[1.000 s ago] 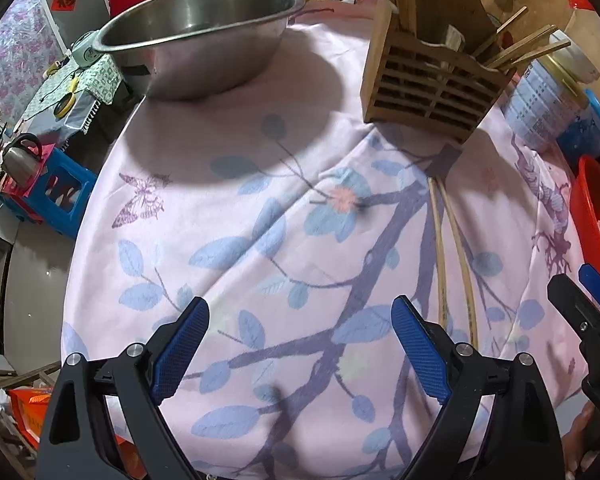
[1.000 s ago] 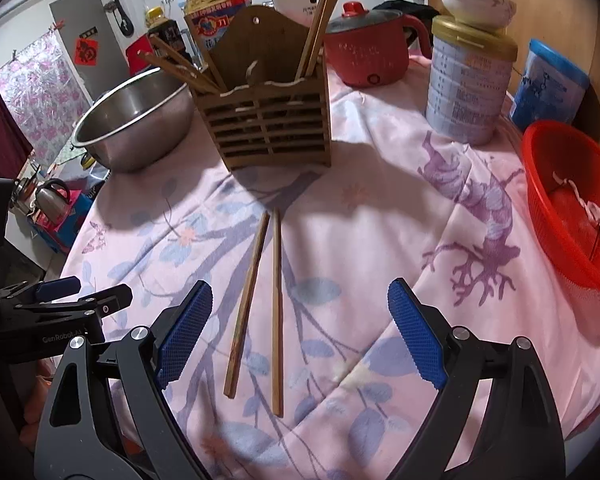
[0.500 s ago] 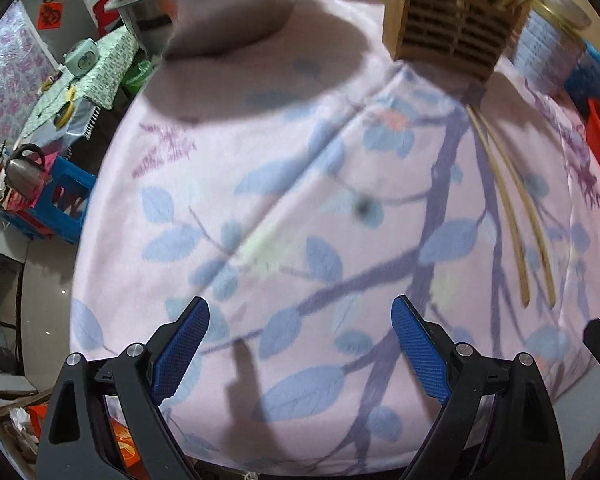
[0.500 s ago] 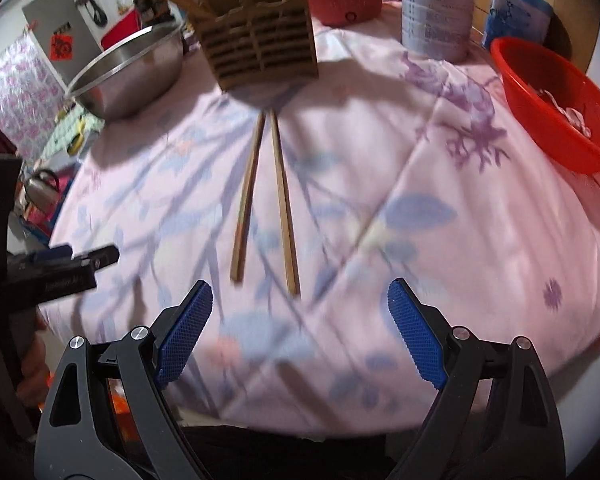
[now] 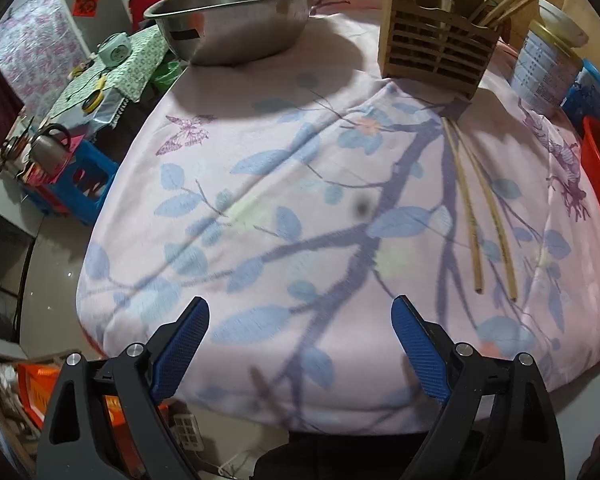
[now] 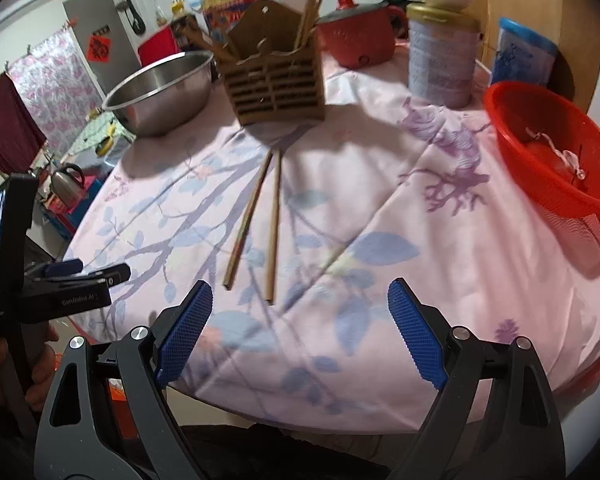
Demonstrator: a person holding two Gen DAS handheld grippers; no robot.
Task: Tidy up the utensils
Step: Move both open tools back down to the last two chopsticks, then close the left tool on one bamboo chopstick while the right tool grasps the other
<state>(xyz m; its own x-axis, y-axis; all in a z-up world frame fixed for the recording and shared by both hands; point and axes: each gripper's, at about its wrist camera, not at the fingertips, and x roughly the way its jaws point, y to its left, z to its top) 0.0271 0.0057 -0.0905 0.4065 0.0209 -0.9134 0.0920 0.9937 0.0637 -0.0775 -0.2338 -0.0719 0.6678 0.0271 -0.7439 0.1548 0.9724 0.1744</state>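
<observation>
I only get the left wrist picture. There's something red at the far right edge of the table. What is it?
Observer: A red basket with mesh sides, with a bit of pale string inside.
Operator: And behind the wooden holder?
Observer: A red pot with a lid stands behind the wooden holder.
Operator: Is the other gripper holding the chopsticks?
Observer: No. The right gripper is open and empty, and the two chopsticks lie on the cloth beyond it.
</observation>
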